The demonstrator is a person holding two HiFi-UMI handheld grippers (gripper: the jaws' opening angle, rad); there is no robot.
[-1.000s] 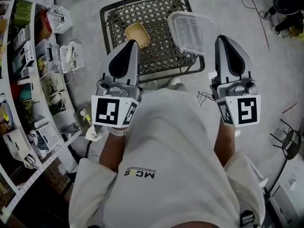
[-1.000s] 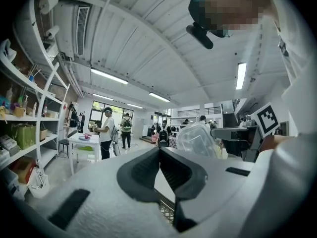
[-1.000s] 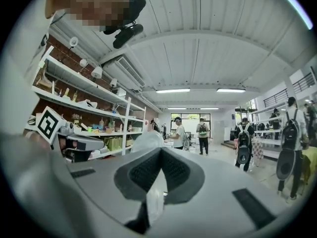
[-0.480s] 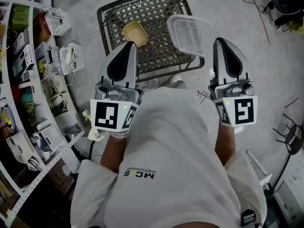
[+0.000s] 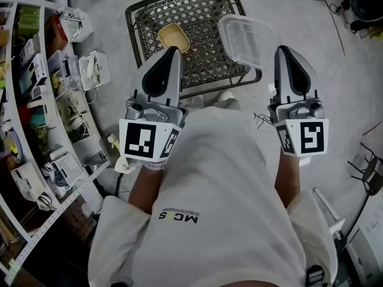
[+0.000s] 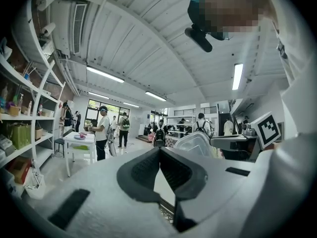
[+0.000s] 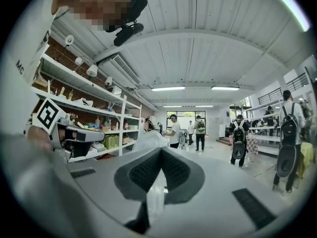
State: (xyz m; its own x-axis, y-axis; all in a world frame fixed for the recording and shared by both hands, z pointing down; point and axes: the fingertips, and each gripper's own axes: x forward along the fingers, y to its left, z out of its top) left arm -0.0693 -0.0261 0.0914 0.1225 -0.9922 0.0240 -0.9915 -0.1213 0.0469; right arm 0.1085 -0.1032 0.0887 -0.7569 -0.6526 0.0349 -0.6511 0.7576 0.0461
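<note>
Shelving (image 5: 27,100): curved white racks well to the left of the wire-mesh table (image 5: 206,70), crowded with small goods.
White baskets (image 5: 90,70): on the floor between the shelving and the table's left edge.
Left gripper (image 5: 174,51): held up in front of the person's white shirt (image 5: 203,208), at the table's near-left edge. Its tip points at the table. The left gripper view shows the two jaws pressed together at their tips, with nothing pinched between them.
Yellow tub (image 5: 173,37): a small open tub on the table's mesh, left of its middle. In the head view it lies just beyond the left gripper's tip; no view shows contact.
Wire-mesh table: a black metal lattice top with a rounded frame, directly ahead of the person.
Clear plastic container (image 5: 242,37): on the table's right side, overhanging the right rim. It is ahead and left of the right gripper, apart from it.
Right gripper (image 5: 282,49): just off the table's near-right corner, over the bare floor, pointing forward. Its jaws meet at the tips and hold nothing.
People (image 7: 174,132): standing well beyond the table in a bright hall, seen in both gripper views.
</note>
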